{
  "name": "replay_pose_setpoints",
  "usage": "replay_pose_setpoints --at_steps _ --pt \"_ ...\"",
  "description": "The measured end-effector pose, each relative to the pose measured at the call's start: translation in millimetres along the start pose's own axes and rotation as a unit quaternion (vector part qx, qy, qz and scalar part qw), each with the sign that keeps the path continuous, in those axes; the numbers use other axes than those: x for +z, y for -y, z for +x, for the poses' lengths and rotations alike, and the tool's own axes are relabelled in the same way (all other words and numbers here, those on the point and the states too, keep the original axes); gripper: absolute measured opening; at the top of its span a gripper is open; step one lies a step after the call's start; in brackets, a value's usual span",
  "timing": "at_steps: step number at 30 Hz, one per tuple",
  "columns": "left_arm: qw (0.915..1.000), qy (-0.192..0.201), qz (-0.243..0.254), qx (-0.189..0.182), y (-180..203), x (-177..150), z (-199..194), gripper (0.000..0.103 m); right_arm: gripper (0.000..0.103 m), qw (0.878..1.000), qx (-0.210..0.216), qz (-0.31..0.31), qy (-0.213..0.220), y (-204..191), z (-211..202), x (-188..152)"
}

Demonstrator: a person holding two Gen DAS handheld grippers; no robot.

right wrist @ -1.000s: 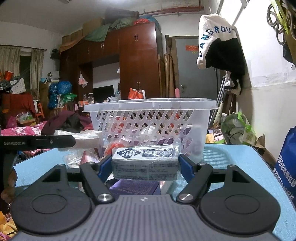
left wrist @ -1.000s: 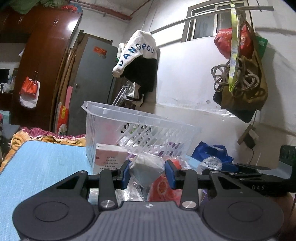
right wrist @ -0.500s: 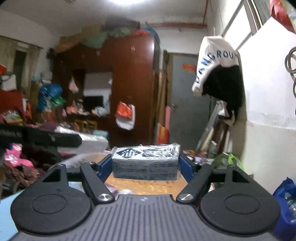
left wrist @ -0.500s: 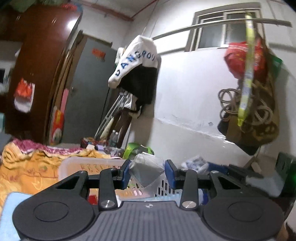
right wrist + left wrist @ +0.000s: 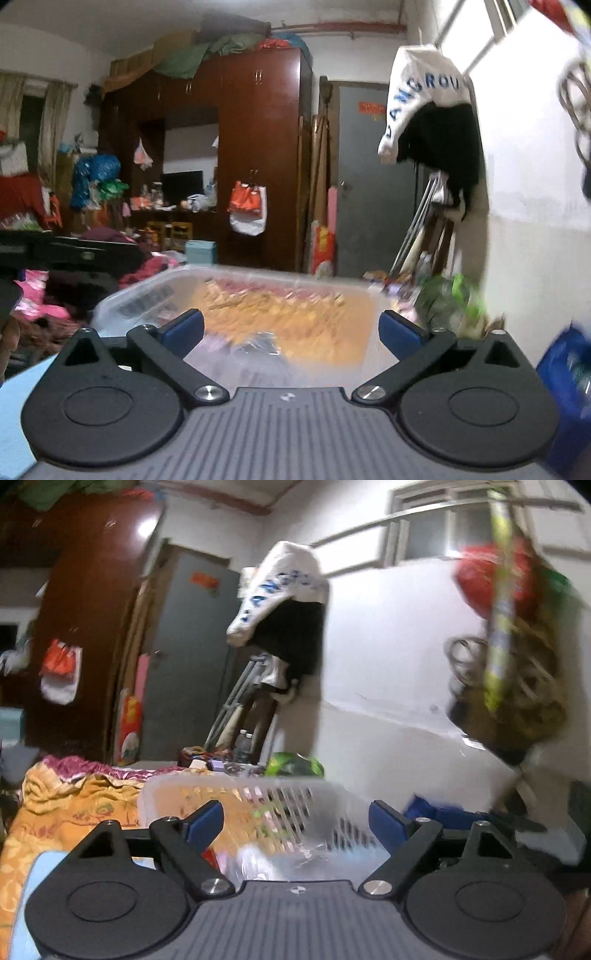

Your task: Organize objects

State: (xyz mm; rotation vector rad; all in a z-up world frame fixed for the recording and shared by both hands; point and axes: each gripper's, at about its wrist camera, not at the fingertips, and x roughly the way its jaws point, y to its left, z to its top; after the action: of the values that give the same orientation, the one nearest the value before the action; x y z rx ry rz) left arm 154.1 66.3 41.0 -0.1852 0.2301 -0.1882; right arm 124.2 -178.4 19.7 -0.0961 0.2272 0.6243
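Observation:
A white slotted plastic basket (image 5: 236, 794) sits just in front of and below both grippers; it also shows in the right wrist view (image 5: 155, 291). My left gripper (image 5: 295, 821) is open and empty above the basket, with a blurred clear plastic bag (image 5: 295, 856) below it inside the basket. My right gripper (image 5: 291, 332) is open and empty above the basket, with a blurred wrapped pack (image 5: 258, 341) lying below it inside the basket. Both views are motion-blurred.
An orange patterned cloth (image 5: 66, 812) lies behind the basket. A blue mat (image 5: 14, 391) covers the table. A blue bag (image 5: 569, 373) stands at the right by the white wall (image 5: 388, 664). The other gripper's black body (image 5: 66, 251) is at the left.
Both grippers rose over the basket and opened. The left let go of the clear bag and the right let go of the wrapped box; both items now lie in the basket.

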Motion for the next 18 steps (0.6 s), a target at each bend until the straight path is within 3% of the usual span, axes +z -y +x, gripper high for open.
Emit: replay_pose_setpoints --at_steps 4,8,10,14,16,18 --pt "0.9978 -0.045 0.010 0.048 -5.8 -53.5 -29.9 0.090 0.103 0.998 0.028 0.013 -0.061 -1.7 -24.9 -53.7" --pt "0.9931 -0.079 -0.058 0.064 -39.5 -91.0 -39.3 0.090 0.103 0.993 0.062 0.033 -0.096 -8.5 -29.5 -88.7" --pt "0.9913 -0.088 -0.070 0.069 -50.0 -95.3 -38.2 0.090 0.103 0.990 0.067 0.031 -0.119 -14.2 -23.9 -91.7" --pt "0.9857 -0.117 -0.048 0.111 -56.7 -93.4 -32.5 0.090 0.103 0.988 0.032 -0.011 -0.147 -32.4 -10.9 -95.5" --pt "0.9810 -0.134 -0.035 0.136 -56.6 -93.7 -26.5 0.090 0.102 0.987 0.045 -0.016 -0.152 -33.7 -8.3 -98.3" --pt "0.9790 -0.143 -0.035 0.141 -58.2 -95.2 -21.5 0.090 0.097 0.989 0.031 -0.027 -0.141 -33.8 -9.1 -101.1"
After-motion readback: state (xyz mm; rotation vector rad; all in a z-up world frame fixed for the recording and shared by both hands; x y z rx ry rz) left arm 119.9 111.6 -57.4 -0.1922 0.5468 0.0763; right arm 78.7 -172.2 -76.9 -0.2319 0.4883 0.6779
